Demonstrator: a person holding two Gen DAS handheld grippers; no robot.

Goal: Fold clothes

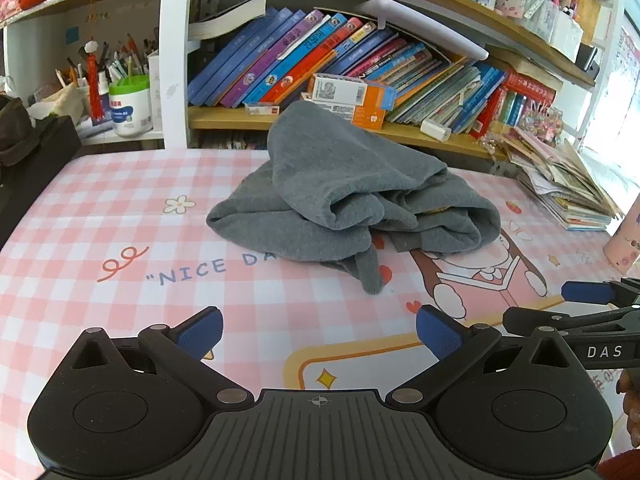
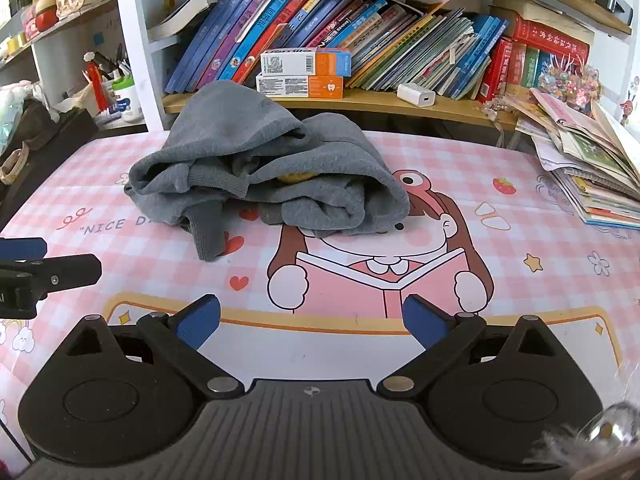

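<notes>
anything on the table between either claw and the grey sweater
Nothing visible. Only bare pink checked tablecloth lies between the open left claw and the crumpled grey sweater, and likewise ahead of the open right claw.

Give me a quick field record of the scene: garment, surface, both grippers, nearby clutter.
garment: grey sweatshirt, crumpled in a heap, not yet folded
surface: pink checked table mat with cartoon print
left gripper: open, nothing between the jaws, short of the garment
right gripper: open, nothing between the jaws, short of the garment
behind garment: shelf of leaning books, two orange-and-white boxes
right of garment: stack of magazines
</notes>
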